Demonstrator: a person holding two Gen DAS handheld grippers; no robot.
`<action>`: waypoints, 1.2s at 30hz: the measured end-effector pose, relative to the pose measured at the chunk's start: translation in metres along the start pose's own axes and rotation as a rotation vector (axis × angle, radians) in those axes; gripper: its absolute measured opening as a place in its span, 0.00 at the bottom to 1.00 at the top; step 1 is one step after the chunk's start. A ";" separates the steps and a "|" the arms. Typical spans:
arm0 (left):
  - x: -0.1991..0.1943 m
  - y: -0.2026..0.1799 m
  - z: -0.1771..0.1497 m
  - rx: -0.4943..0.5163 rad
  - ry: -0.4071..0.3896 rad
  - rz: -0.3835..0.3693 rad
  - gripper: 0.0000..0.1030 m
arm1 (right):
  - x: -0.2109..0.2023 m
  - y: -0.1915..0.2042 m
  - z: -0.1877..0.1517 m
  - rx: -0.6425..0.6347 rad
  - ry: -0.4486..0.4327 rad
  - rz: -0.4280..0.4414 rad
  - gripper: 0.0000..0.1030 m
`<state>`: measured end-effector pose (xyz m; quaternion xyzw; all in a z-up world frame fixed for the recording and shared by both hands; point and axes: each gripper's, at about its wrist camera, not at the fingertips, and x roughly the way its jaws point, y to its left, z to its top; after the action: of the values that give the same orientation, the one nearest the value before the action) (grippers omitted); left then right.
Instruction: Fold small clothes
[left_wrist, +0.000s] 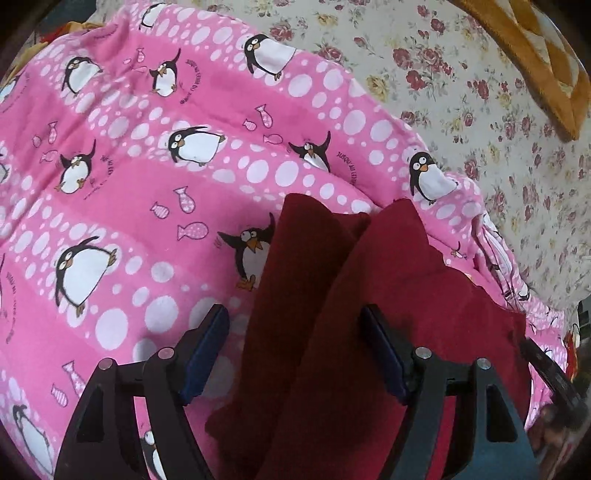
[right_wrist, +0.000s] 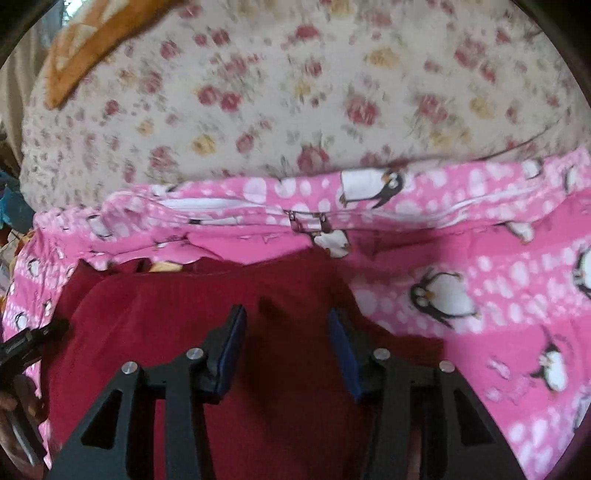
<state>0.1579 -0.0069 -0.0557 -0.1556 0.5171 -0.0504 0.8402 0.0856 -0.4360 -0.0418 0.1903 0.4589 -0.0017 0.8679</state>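
Dark red garment (left_wrist: 369, 295) flat on pink penguin blanket (left_wrist: 110, 184) — long axis near-to-far. Left gripper (left_wrist: 295, 354) and right gripper (right_wrist: 286, 350) — fingers apart, gripping nothing.

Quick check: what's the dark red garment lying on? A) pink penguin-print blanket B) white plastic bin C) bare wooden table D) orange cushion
A: in both wrist views the dark red garment lies on the pink penguin-print blanket, which is spread over a floral sheet.
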 end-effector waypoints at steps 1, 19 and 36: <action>-0.004 0.000 -0.002 0.000 -0.006 -0.004 0.53 | -0.009 0.001 -0.003 -0.003 -0.004 0.013 0.48; -0.084 -0.028 -0.042 0.148 -0.171 0.055 0.53 | -0.067 0.016 -0.077 -0.082 0.087 0.046 0.58; -0.065 0.027 -0.089 -0.015 0.021 -0.076 0.53 | -0.027 0.094 -0.082 -0.155 0.141 0.142 0.60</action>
<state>0.0473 0.0160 -0.0456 -0.1807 0.5201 -0.0801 0.8309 0.0217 -0.3259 -0.0310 0.1541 0.5030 0.1087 0.8435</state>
